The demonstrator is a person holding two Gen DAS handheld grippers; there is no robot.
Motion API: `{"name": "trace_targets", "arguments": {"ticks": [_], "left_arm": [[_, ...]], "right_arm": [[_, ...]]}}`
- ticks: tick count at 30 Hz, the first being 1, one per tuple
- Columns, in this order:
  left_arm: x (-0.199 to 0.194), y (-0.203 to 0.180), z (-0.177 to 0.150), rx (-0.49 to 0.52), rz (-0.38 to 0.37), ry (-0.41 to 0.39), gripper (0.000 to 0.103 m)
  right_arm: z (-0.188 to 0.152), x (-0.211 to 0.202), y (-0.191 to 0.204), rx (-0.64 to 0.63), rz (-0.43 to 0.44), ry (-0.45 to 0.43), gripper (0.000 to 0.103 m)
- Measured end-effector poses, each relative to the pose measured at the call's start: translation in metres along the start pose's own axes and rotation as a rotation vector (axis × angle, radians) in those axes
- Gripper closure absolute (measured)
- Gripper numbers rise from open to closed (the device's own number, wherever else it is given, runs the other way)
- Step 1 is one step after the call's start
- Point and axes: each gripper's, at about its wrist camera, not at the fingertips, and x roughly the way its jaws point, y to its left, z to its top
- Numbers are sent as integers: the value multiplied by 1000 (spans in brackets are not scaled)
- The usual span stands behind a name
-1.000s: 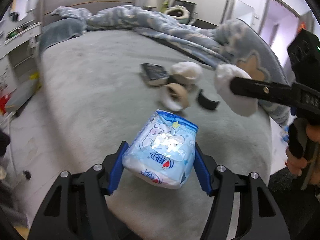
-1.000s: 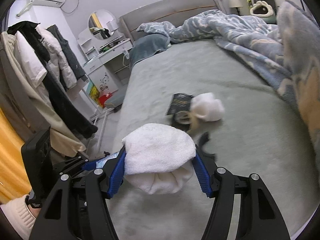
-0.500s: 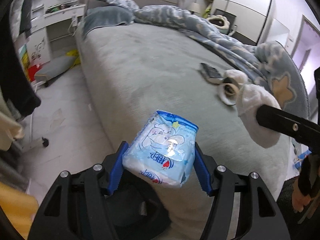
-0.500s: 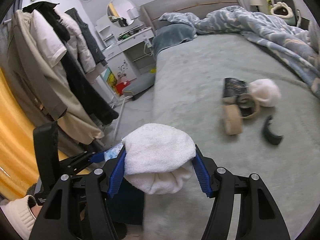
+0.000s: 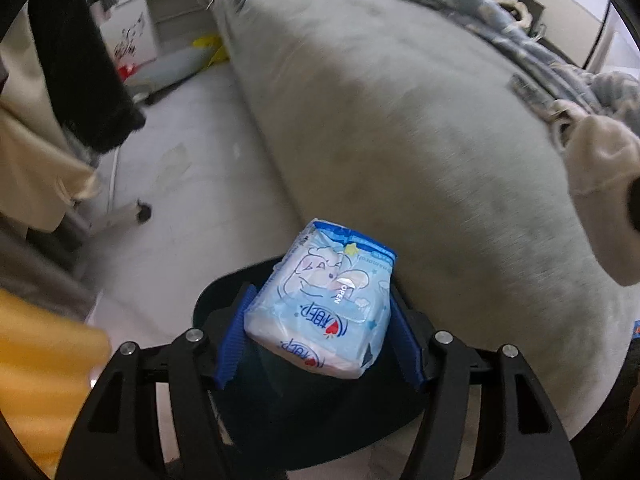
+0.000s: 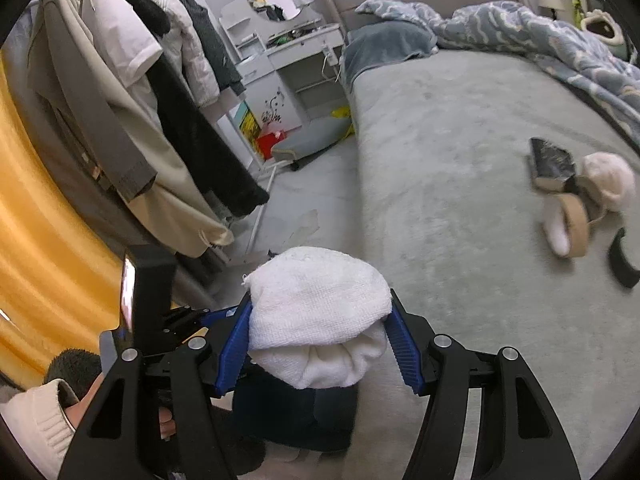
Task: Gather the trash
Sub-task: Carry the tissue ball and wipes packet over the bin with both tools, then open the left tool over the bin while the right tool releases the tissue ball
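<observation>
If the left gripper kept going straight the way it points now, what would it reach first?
Probably the dark bin directly beneath the left gripper, which is shut on the blue tissue pack. Depth is unclear, but nothing else shows in between.

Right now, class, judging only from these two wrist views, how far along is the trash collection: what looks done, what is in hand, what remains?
Done: nothing visibly binned yet. In hand: the left gripper clamps a blue tissue pack above a dark bin beside the bed; the right gripper clamps a white towel wad. Left: a tape roll, dark booklet, pale wad and black curved piece on the bed.
</observation>
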Motion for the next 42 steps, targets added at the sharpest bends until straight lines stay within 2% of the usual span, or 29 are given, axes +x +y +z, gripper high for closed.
{"name": "trace_targets", "arguments": {"ticks": [11,17,19,21,29,35,37,42], "left_arm": [[27,40,-24,-107,-41,167,37],[33,49,-36,-127,-83,209,37],[32,54,-39,-136,-95,214,33],[31,55,-40,-143,-104,213,23],[4,73,-39,-171,-103,124,19],[-31,90,-33,-173,-93,-29,19],[-38,94,-31,-168,-96,-62,21],[-47,103,-28,-169,-105,-105,33]], "right_arm": [[-4,39,16,-16,11,103,39],[0,57,19,-13,10,129,39],[1,64,18,-7,13,146,39],[2,72,19,-7,11,157,39],[-5,98,26,-28,3,220,39],[-18,126,32,-59,-28,298,39],[-24,137,34,-79,-45,326,39],[-36,155,39,-121,-67,389,39]]}}
